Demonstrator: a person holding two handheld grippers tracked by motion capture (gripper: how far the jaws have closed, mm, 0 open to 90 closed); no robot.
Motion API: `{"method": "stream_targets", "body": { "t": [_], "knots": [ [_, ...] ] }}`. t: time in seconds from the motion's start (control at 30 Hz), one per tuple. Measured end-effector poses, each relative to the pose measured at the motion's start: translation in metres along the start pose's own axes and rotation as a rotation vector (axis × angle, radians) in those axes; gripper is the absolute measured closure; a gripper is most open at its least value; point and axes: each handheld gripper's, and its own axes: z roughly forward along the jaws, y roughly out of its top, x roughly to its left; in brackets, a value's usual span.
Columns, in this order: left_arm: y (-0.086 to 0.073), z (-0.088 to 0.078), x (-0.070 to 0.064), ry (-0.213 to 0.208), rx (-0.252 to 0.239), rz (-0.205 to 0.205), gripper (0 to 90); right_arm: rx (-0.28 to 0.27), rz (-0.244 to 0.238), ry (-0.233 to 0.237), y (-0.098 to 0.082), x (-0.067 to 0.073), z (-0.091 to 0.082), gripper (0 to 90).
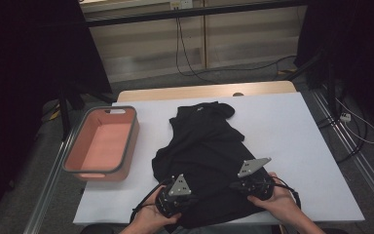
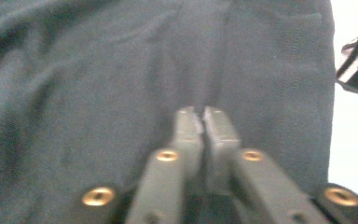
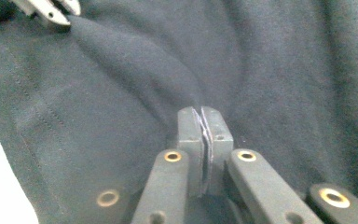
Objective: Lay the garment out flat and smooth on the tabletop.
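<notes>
Both claws are clamped down near the bottom hem of the black shirt point(image 1: 207, 161): left claw point(image 2: 201, 122) pinched tight with cloth bunched at its tips, right claw point(image 3: 204, 125) same, a thin fold caught between its pads. Shirt lies rumpled mid-surface point(image 1: 292, 126), pink bin point(image 1: 102, 141) just left, empty. Looks like grabbing's done; folding or binning's all left.

A white-topped table point(image 1: 292, 126) stood on a grey floor point(image 1: 253, 73). Beyond its far edge ran a pale wooden wall point(image 1: 243, 34) with black cables point(image 1: 185, 58) hanging; dark curtains point(image 1: 24, 58) flanked both sides.
</notes>
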Motion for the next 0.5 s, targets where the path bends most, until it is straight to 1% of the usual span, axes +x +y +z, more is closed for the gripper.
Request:
{"method": "stream_targets", "body": {
  "t": [0.1, 0.13, 0.17, 0.2, 0.23, 0.3, 0.33, 0.37, 0.43, 0.5],
  "knots": [
    [0.000, -0.001, -0.001, 0.000, 0.007, 0.000, 89.6, 0.004, 0.003, -0.010, 0.000, 0.002, -0.001, 90.0],
    [0.001, -0.002, 0.000, 0.003, 0.020, 0.017, 89.7, 0.007, 0.005, -0.004, 0.000, 0.002, -0.001, 90.0],
    [0.000, -0.003, -0.001, -0.006, 0.015, 0.004, 89.8, 0.007, 0.016, 0.006, -0.001, 0.002, -0.002, 90.0],
    [-0.001, -0.004, -0.001, -0.010, 0.017, 0.000, 89.8, 0.007, 0.020, 0.011, -0.002, 0.003, -0.003, 90.0],
    [-0.003, -0.005, -0.001, -0.013, 0.012, 0.000, 89.8, 0.012, 0.015, 0.011, -0.003, 0.005, -0.004, 90.0],
    [-0.006, -0.008, -0.003, -0.017, 0.017, 0.004, 89.8, 0.022, 0.005, 0.012, -0.005, 0.012, -0.008, 90.0],
    [-0.007, -0.011, -0.002, -0.018, 0.044, 0.035, 89.7, 0.024, 0.004, 0.014, -0.007, 0.014, -0.009, 90.0],
    [-0.008, -0.011, -0.004, -0.023, 0.023, 0.005, 89.8, 0.024, 0.003, 0.014, -0.008, 0.018, -0.010, 90.0],
    [-0.010, -0.012, -0.006, -0.033, 0.022, 0.004, 89.8, 0.027, 0.006, 0.011, -0.009, 0.022, -0.011, 90.0],
    [-0.011, -0.015, -0.007, -0.046, 0.033, 0.013, 89.8, 0.026, 0.006, 0.018, -0.011, 0.025, -0.013, 90.0]
  ]
}}
